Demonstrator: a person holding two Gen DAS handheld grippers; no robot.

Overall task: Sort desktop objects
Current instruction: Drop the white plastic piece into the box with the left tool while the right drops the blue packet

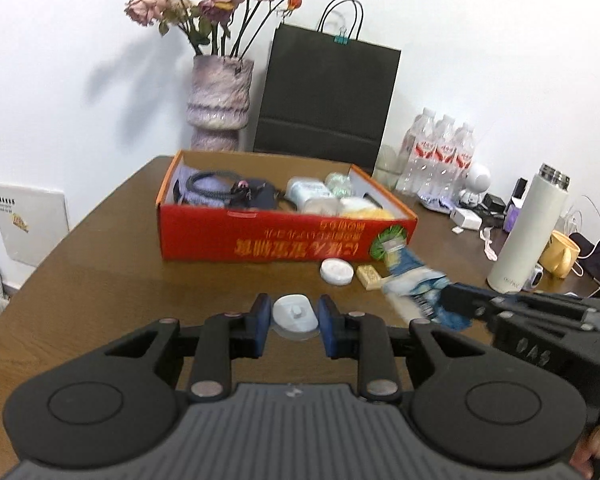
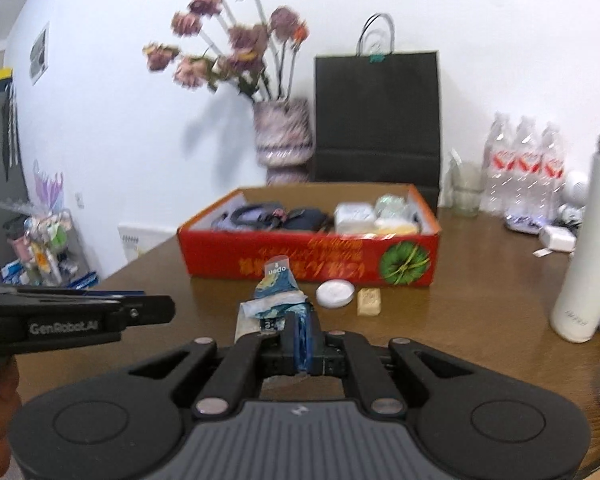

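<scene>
The right gripper is pressed together on a blue-and-white packet, which is held clear of the desk in front of the red box. The left gripper is spread, its blue pads flanking a white oval piece that lies on the desk near the front edge; whether the pads touch it cannot be told.

The step in hand is judged to be the carrying of the packet to the box, with the oval piece next to be picked. For the next move, the packet would have to be lifted over the box's near wall and released among the things already inside, while the left jaws would have to be closed squarely on the oval piece.

A white round lid and a small tan block are left just before the box's right corner. The oval piece is shown only by the left wrist view; the packet's pinch is shown plainly only by the right wrist view.
</scene>
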